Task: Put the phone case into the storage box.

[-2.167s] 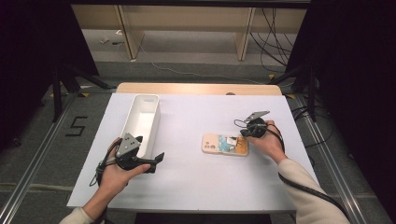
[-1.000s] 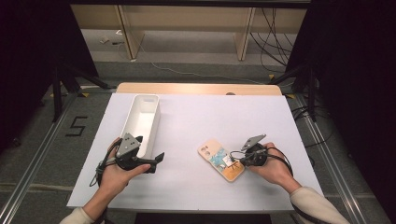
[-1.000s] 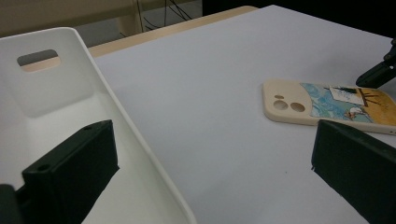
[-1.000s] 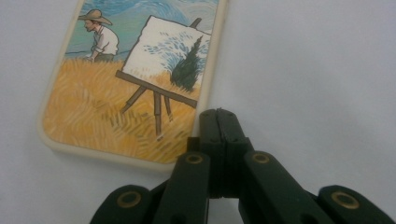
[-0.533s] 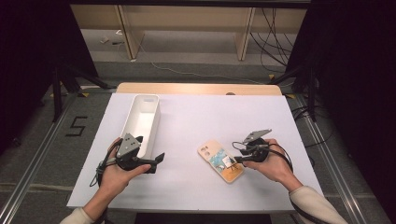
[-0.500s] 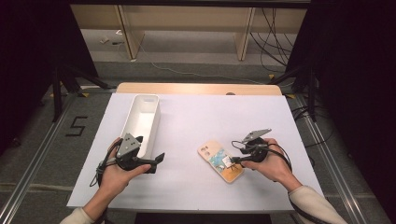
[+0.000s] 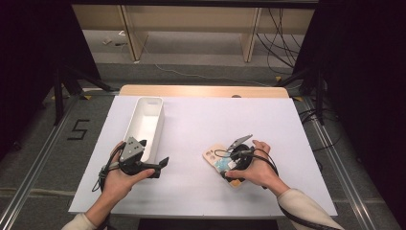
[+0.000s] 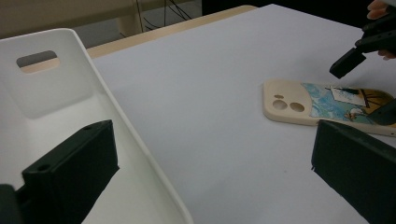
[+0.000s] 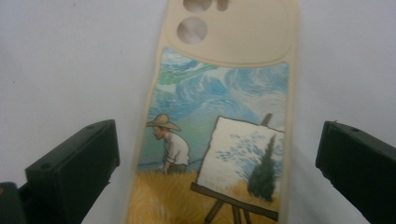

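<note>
A beige phone case (image 7: 211, 155) with a painted scene lies flat on the white tabletop (image 7: 206, 115), right of centre. My right gripper (image 7: 229, 162) hovers low over its near end. Its jaws have just been opening and now stand wide, with the phone case (image 9: 224, 93) between them and untouched. The case (image 8: 322, 105) lies to the right in the left gripper view, with the right gripper (image 8: 366, 86) above it. My left gripper (image 7: 155, 167) rests open and empty at the near left, beside the white bin (image 7: 143, 124).
The long white bin (image 8: 60, 70) has a handle slot in its far wall and looks empty. A wooden strip (image 7: 203, 91) borders the far side of the table. Grey floor, shelf legs and cables lie beyond it.
The right gripper dragged the phone case toward the near edge and turned it, then opened its jaws and shifted left over the case. The left gripper stayed put.
</note>
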Motion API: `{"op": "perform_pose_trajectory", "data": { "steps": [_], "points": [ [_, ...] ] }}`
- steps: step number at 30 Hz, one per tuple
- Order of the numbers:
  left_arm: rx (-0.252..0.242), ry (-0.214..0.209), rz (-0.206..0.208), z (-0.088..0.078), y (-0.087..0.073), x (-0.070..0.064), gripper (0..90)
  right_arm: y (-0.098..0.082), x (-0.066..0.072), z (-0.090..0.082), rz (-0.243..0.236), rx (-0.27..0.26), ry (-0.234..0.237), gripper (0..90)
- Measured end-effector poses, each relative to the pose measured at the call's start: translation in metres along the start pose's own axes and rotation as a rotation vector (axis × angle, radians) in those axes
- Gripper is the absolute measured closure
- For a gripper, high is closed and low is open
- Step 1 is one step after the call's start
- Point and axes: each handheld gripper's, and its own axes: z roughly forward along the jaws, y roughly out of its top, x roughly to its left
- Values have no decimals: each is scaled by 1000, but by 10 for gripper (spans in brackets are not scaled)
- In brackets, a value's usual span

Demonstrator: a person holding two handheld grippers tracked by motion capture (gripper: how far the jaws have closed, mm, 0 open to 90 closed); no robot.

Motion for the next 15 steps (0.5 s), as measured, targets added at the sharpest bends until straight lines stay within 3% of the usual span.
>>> {"op": "perform_pose_trajectory", "data": {
  "steps": [15],
  "points": [
    [2,-1,0,0,0,0,0,12,1,14,-27,46,-29,4]
  ]
}}
